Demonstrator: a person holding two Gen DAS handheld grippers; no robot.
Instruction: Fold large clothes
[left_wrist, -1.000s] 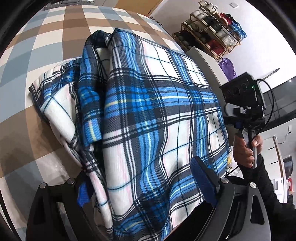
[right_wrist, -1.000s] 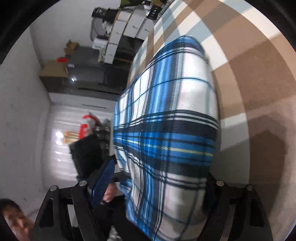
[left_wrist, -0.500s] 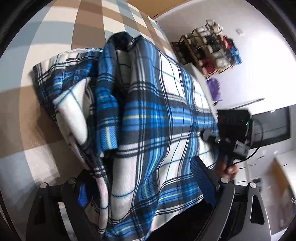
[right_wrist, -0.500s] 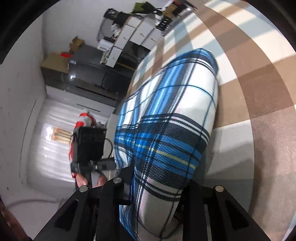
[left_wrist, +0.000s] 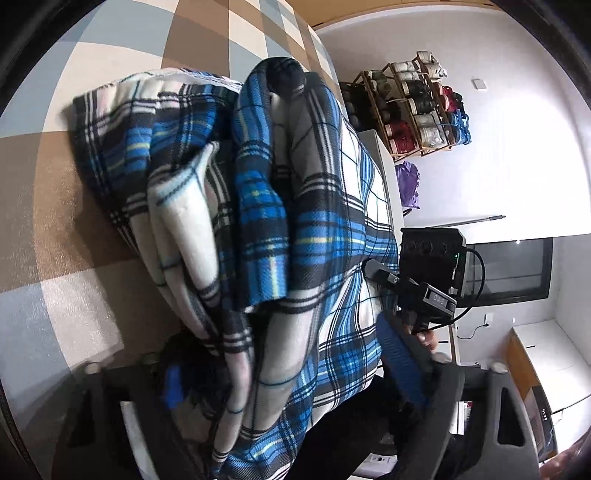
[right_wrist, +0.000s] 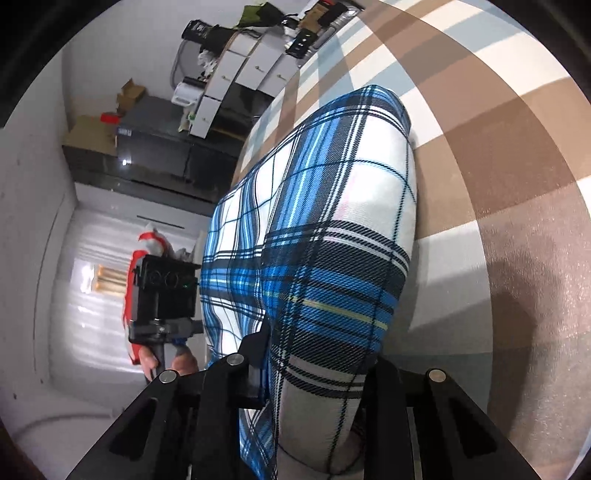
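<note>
A blue, white and black plaid garment lies folded in thick layers on a brown, grey and white checked surface. My left gripper has the near bundle of layers between its fingers. Its jaws are closing, and the blue pads are against the cloth. In the right wrist view the same garment rises from my right gripper, which is shut on a fold of its near edge. The right gripper's black housing shows at the garment's right side.
The checked surface spreads beyond the garment on the right. Off its edge stand a wooden shoe rack, a purple bag, white drawers and a dark cabinet. A hand grips the left gripper's handle.
The right gripper's fingers have closed onto the garment's near fold. The left gripper rolled and dipped, and its fingers moved inward on the bundled layers.
</note>
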